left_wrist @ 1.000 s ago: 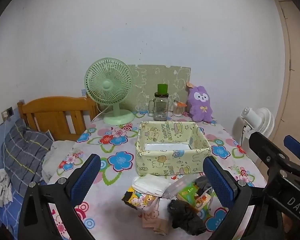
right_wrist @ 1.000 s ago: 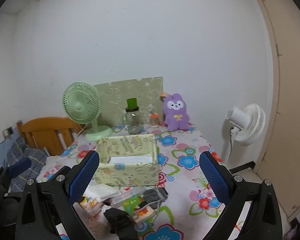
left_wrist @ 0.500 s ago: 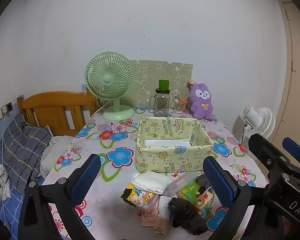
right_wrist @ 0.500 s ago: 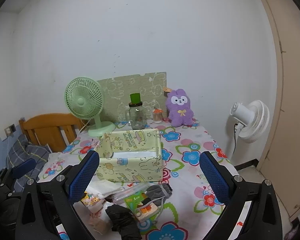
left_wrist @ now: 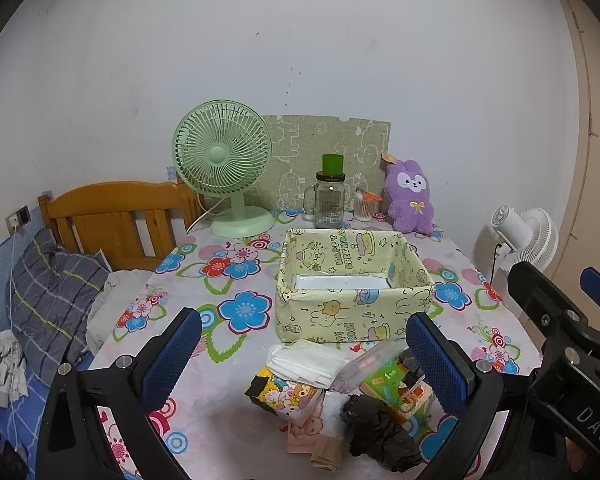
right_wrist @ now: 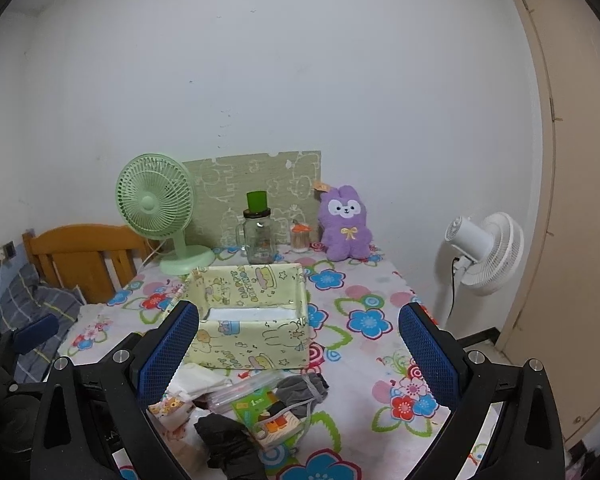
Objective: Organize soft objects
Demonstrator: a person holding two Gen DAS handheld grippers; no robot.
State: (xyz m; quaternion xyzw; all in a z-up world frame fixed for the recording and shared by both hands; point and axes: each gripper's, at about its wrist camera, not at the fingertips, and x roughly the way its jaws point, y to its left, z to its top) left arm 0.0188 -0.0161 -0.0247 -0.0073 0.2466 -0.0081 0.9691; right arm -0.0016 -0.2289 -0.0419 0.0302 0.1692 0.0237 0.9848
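Both views are evenly and softly lit, rather dim and cool, from a source outside the frame; shadows on the floral tablecloth [left_wrist: 228,288] are faint and diffuse; the white wall [right_wrist: 300,80] darkens gradually toward the corners; no strong glare shows; fisheye distortion bows the door frame [right_wrist: 540,160] and a black vignette rings each picture; focus is fairly sharp centrally, softer at the edges.
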